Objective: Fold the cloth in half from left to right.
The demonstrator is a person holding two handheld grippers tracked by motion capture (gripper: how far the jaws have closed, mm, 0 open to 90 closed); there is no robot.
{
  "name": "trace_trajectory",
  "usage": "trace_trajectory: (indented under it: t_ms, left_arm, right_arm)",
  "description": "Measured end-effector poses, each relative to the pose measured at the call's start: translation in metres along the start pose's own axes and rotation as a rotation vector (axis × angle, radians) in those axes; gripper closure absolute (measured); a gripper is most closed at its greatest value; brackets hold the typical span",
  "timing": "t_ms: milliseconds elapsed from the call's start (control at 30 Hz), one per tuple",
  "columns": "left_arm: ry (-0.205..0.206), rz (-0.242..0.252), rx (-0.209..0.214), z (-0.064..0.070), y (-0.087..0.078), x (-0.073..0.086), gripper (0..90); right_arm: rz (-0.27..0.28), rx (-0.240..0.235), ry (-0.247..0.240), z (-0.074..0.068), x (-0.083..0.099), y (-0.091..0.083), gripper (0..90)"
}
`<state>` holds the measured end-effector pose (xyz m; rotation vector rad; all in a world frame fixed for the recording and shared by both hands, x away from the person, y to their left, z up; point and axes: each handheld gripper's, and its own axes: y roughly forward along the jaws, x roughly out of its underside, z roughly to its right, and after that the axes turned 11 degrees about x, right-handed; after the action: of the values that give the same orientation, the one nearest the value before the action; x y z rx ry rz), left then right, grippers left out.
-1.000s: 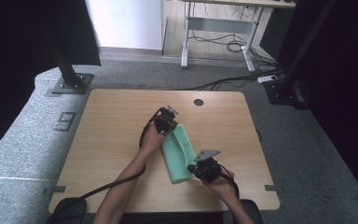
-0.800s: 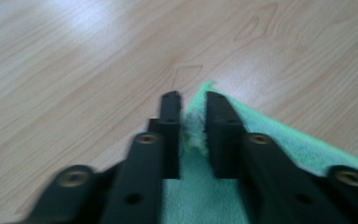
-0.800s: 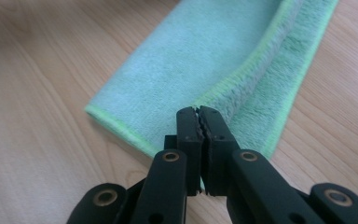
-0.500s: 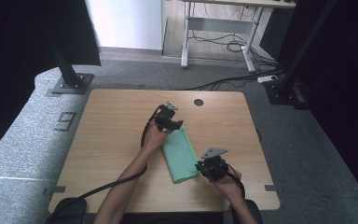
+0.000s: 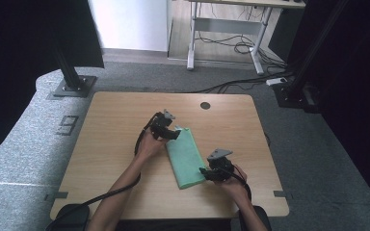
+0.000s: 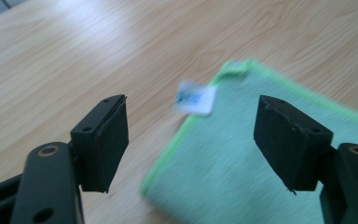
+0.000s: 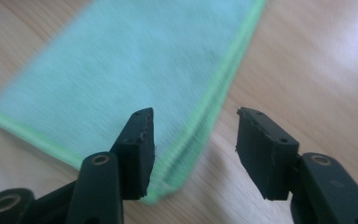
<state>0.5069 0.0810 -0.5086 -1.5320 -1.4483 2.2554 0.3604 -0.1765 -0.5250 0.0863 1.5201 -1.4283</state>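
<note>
Poised over a folded green microfibre cloth (image 5: 185, 156), lying flat and aslant at the middle of the wooden table (image 5: 111, 125), between the two hands. Seen at the far corner, spread wide and gripping nothing: the left gripper (image 6: 191, 126), straddling the hemmed edge just beside a small white label (image 6: 196, 98). Seen at the near corner, parted less widely and likewise gripping nothing: the right gripper (image 7: 193, 140), with one jaw above the fabric, the other above bare wood and the stacked hems in between.

Likely to go wrong in several ways from here. Closing too high on the near corner: only the top layer caught, the fold falling open on the lift. Closing on the label instead of the hem at the far corner: a thin, slippery hold, liable to pull free under the cloth's own weight. Pressing down too hard to get under so flat an edge: jaw tips scraping the wood and pushing the corner into a crease rather than taking it. Lifting or pulling one end ahead of the other: the cloth dragged askew across the table, the neat fold lost. Hard to judge how many layers sit at either corner, given the blur
</note>
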Motion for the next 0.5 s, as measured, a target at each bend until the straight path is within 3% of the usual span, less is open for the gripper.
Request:
trace_trajectory:
  t_ms: [100, 267, 400, 500]
  left_arm:
    - [-0.017, -0.001, -0.015, -0.006, -0.003, 0.006, 24.8]
    - [-0.073, -0.009, -0.066, -0.023, -0.003, 0.021, 24.4]
    - [-0.088, -0.017, -0.063, -0.025, -0.001, 0.029, 24.4]
    - [-0.075, -0.021, -0.059, -0.023, -0.001, 0.034, 24.3]
  right_arm:
    - [-0.027, 0.006, 0.003, 0.004, 0.005, 0.005, 42.6]
    - [-0.031, -0.032, 0.067, 0.014, 0.013, 0.012, 35.5]
    - [-0.027, -0.039, 0.081, 0.015, 0.015, 0.013, 34.8]
    - [-0.023, -0.041, 0.093, 0.016, 0.016, 0.013, 33.6]
